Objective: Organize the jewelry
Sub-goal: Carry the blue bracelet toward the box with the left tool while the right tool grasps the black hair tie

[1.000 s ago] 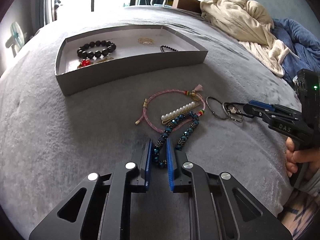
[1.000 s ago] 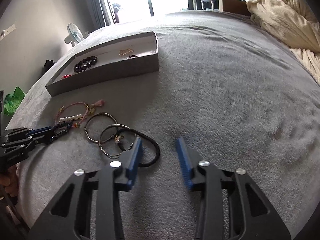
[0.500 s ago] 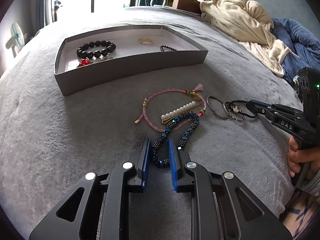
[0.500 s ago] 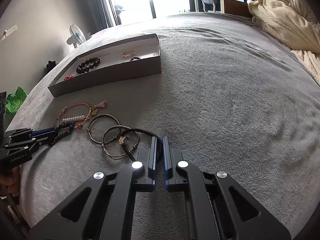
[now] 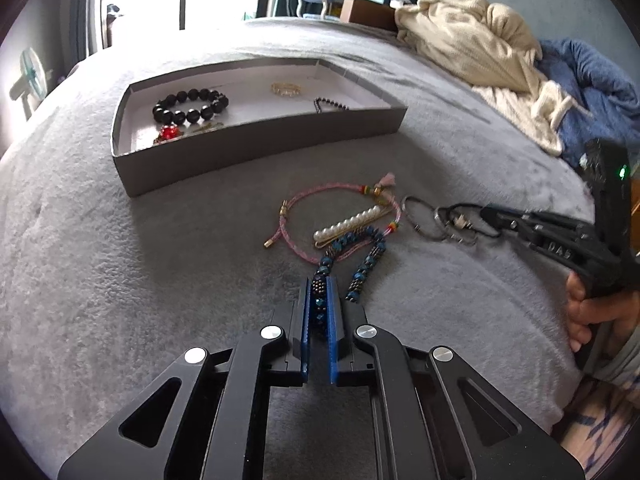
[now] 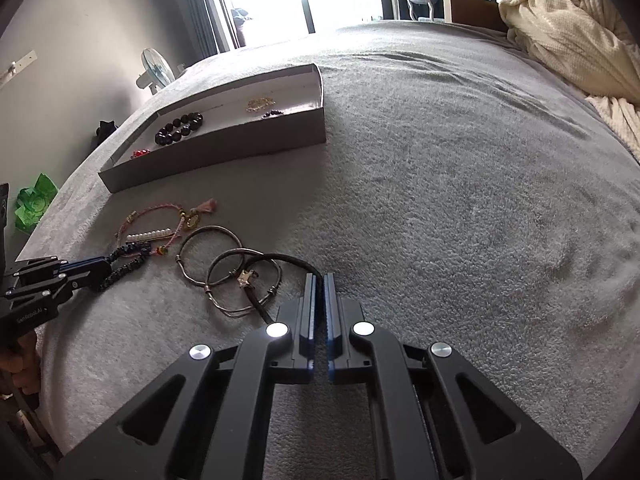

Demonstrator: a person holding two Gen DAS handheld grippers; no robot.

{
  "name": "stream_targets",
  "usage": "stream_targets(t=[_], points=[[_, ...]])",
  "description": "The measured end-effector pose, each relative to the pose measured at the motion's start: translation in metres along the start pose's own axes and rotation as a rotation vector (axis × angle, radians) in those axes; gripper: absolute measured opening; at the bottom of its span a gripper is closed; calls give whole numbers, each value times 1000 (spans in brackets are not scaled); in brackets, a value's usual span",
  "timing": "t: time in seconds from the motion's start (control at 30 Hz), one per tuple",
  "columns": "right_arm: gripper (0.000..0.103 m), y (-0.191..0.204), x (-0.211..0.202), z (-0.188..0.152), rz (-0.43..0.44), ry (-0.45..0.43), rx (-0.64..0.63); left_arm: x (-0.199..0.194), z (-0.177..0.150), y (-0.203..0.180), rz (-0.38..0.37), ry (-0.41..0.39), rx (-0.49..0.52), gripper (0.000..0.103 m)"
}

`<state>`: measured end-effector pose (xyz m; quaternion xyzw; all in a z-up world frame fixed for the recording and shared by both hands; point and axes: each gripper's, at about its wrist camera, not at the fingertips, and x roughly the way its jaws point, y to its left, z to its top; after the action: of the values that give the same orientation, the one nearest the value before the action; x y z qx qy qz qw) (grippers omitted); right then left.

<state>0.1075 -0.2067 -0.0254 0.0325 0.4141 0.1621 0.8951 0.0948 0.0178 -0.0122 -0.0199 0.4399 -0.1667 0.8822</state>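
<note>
A grey cardboard tray (image 5: 260, 142) on the grey bedspread holds a black bead bracelet (image 5: 190, 106), a red piece and a gold chain. In front of it lie a pink cord bracelet (image 5: 340, 190), a pearl clip (image 5: 348, 224), silver bangles (image 6: 208, 246) and a black cord bracelet (image 6: 296, 262). My left gripper (image 5: 319, 284) is shut on the blue bead bracelet (image 5: 366, 264), whose other end rests on the bed. My right gripper (image 6: 319, 278) is shut on the black cord bracelet's near edge; it also shows in the left wrist view (image 5: 490, 213).
A cream blanket (image 5: 472, 48) and a blue one (image 5: 588, 92) are piled at the far right of the bed. A chair, desk and bright window stand beyond. A fan (image 6: 154, 66) and a green bag (image 6: 34, 200) are off the bed's left side.
My left gripper has closed fully on the blue bead bracelet. My right gripper went from wide open to shut on the black cord bracelet.
</note>
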Motion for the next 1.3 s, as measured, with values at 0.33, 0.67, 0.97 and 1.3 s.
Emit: stream_targets(t=[0.33, 0.67, 0.97, 1.3], points=[[3, 15, -20, 23, 66, -92, -38, -40, 33, -5, -64, -116, -6, 7], [3, 26, -26, 46, 73, -124, -77, -56, 59, 9, -72, -165, -19, 7], [3, 39, -23, 74, 91, -152, -113, -59, 86, 24, -47, -201, -17, 7], [3, 66, 11, 130, 108, -155, -198, -48, 128, 45, -36, -228, -42, 7]])
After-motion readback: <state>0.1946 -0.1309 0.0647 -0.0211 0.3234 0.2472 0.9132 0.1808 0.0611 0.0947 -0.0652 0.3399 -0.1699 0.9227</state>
